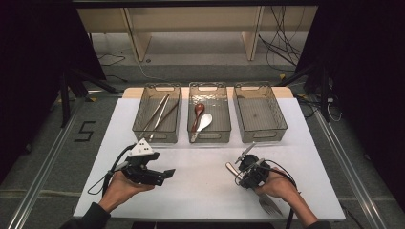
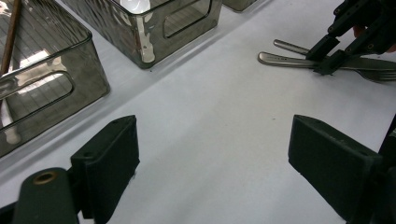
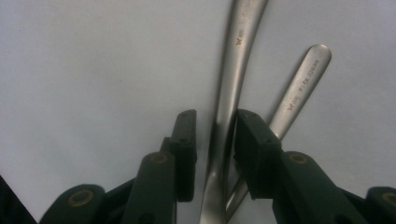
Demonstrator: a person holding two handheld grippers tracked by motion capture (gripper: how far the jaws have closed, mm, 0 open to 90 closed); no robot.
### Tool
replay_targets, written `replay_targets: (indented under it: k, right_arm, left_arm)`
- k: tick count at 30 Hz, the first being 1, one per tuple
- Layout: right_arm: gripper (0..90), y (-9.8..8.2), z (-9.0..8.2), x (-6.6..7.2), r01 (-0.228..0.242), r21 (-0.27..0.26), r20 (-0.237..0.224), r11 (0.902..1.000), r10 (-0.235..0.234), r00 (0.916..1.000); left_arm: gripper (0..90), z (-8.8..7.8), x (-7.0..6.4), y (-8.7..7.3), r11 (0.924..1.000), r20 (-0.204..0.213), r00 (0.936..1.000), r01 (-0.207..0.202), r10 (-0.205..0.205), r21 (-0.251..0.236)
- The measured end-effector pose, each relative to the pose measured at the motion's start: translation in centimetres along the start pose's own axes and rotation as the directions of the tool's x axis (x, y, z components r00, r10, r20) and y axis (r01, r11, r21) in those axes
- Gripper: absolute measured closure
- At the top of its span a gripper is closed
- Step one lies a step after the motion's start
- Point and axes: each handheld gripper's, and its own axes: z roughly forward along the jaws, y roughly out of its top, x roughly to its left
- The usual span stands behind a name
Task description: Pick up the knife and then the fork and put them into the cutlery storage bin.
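Here, right gripper (image 3: 212, 140) fingers (image 3: 186, 140) narrowed around but not yet pinching the stiff, slick steel fork handle (image 3: 231, 88) flat on the desk (image 3: 93, 70); probably light, best pinched mid-handle; left gripper (image 2: 212, 154) fingers released, empty.

Your two forks (image 3: 233, 88) looked like brushed metal, smooth with a dull sheen. Gripper pads (image 3: 254, 154) were matt black plastic. The tabletop (image 1: 200, 181) was matt white. Bins (image 1: 260, 114) near its far edge were glossy, ribbed smoky plastic.
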Motion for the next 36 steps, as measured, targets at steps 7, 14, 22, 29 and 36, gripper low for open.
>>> replay_targets:
  k: [7, 14, 22, 29, 36]
  right_arm:
    - [76.2, 0.22, 0.01, 0.15, 0.031, 0.016, 0.024, 0.9994, -0.031, 0.9992]
    - [80.6, 0.35, 0.0, 0.48, 0.072, 0.027, 0.03, 0.997, -0.073, 0.9969]
    - [81.0, 0.39, -0.02, 0.59, 0.088, 0.032, 0.033, 0.9957, -0.089, 0.9955]
    - [81.7, 0.39, -0.15, 0.69, 0.107, 0.034, 0.038, 0.9937, -0.108, 0.9934]
    - [84.0, 0.33, -0.53, 0.58, 0.113, 0.023, 0.041, 0.9933, -0.114, 0.9926]
  left_arm:
    - [15.7, 0.05, 0.01, 0.0, 1.0, -0.001, 1.0, -0.003, 0.003, 0.002]
    - [15.9, 0.14, 0.03, -0.03, 1.0, 0.001, 1.0, -0.003, 0.003, 0.007]
    - [16.1, 0.14, 0.01, -0.04, 1.0, -0.002, 1.0, -0.006, 0.006, 0.007]
    - [16.1, 0.1, 0.08, -0.04, 0.9999, -0.003, 1.0, -0.009, 0.009, 0.006]
    - [16.1, 0.1, 0.18, -0.09, 0.9999, -0.006, 1.0, -0.008, 0.008, 0.008]
